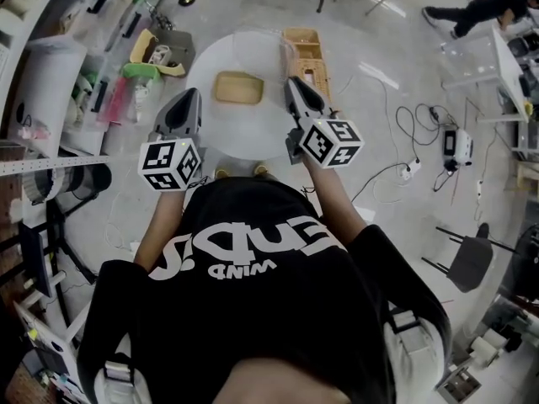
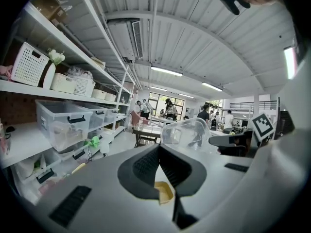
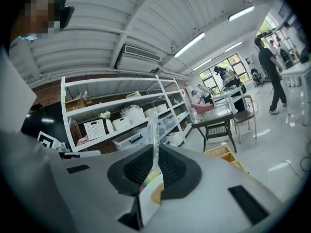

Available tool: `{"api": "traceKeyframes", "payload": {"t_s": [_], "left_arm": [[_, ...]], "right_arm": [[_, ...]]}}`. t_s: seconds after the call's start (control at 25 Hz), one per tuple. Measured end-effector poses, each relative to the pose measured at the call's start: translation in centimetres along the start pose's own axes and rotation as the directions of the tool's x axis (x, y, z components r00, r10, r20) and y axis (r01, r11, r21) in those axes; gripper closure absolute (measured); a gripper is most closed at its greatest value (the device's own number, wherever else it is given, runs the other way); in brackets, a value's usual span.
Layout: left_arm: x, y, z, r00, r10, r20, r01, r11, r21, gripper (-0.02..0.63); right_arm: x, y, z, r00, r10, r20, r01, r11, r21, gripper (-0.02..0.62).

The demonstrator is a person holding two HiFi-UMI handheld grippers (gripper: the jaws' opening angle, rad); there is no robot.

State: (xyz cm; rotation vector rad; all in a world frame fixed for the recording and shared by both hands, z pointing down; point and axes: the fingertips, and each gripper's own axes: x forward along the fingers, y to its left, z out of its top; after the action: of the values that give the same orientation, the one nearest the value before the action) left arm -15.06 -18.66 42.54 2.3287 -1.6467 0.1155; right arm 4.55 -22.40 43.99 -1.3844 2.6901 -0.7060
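**Head view, with both gripper views.** Your left gripper (image 1: 192,95) hangs over the near left part of the round white table (image 1: 210,137). Its jaws stand apart with nothing between them. In the left gripper view, the gap between them (image 2: 163,171) frames a corner of the yellow tray (image 2: 165,192).

The yellow tray (image 1: 238,87) lies flat near the middle of the table, between the two gripper tips and slightly beyond them. Neither gripper touches it.

Your right gripper (image 1: 293,84) is held over the right part of the table. Its jaws (image 3: 155,171) are closed on the thin edge of a clear plastic cover (image 3: 154,135), which rises upright from between the pads. The left gripper view shows the same cover (image 2: 187,130) as a rounded transparent shell to the right of the tray.

Two wicker baskets (image 1: 303,49) sit on the floor just beyond the table's far right rim. Storage shelves (image 2: 58,96) run along the left.
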Motion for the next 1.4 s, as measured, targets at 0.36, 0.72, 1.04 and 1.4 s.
{"api": "traceKeyframes", "payload": {"t_s": [0.36, 0.72, 1.04, 1.4], "left_arm": [[-0.7, -1.2, 0.5, 0.999, -0.035, 0.022, 0.035, 0.999, -0.008, 0.606], [-1.1, -1.5, -0.1, 0.999, -0.035, 0.03, 0.035, 0.999, 0.006, 0.606], [-1.3, -1.3, -0.6, 0.999, -0.03, 0.026, 0.03, 0.999, 0.012, 0.606], [-1.4, -1.4, -0.4, 0.999, -0.032, 0.026, 0.031, 0.999, 0.02, 0.606]], "right_arm": [[-5.9, 0.2, 1.3, 0.993, -0.093, 0.076, 0.102, 0.988, -0.118, 0.561], [-7.2, -1.3, -2.1, 0.991, -0.12, 0.061, 0.125, 0.988, -0.09, 0.561], [-6.3, -1.3, -3.6, 0.993, -0.117, 0.036, 0.119, 0.989, -0.089, 0.561], [-5.9, -0.9, -4.2, 0.995, -0.102, 0.015, 0.103, 0.991, -0.086, 0.563]]}}
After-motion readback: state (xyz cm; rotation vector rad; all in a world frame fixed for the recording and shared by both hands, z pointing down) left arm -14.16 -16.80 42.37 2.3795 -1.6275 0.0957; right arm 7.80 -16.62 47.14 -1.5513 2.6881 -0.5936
